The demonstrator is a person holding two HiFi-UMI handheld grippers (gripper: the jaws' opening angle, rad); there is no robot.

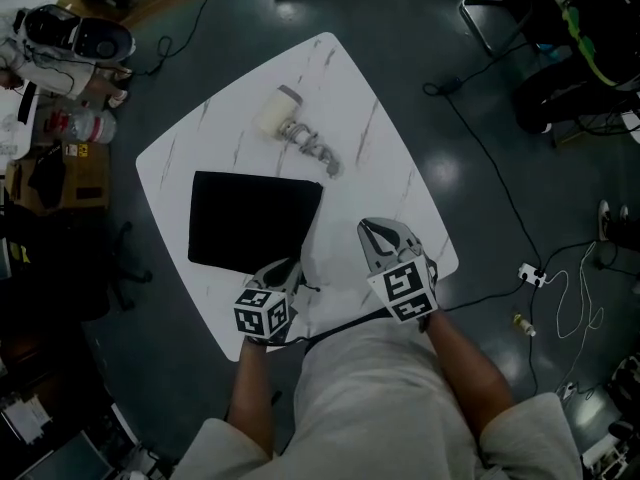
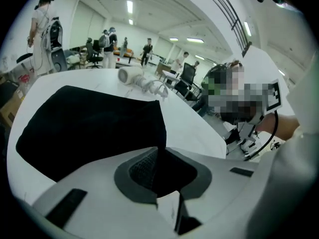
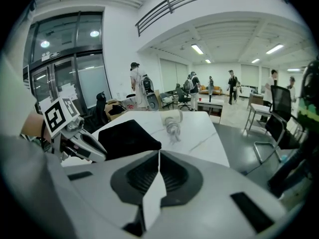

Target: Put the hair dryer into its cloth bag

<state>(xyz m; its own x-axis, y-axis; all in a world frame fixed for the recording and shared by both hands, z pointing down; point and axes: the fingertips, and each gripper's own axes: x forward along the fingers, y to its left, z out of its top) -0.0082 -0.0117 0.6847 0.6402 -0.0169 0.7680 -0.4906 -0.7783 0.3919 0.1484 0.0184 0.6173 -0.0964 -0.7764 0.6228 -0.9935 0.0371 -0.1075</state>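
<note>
The left gripper [image 1: 284,270], at the lower middle of the head view, has its jaws pinched nearly together on the near corner of the black cloth bag [image 1: 250,218], probably to lift an edge and find the mouth. The right gripper [image 1: 374,230], just right of it, is closed tight on nothing. The hair dryer [image 1: 279,112] lies untouched at the upper middle, apart from the bag, its cord [image 1: 318,151] coiled beside it. Everything rests on a white marbled table [image 1: 400,168] over a dark floor [image 1: 430,28] strewn with cables, in a big bright room with desks and people behind.

No legible words or numbers; only square markers on the left gripper [image 1: 287,268] and right gripper [image 1: 374,230].
</note>
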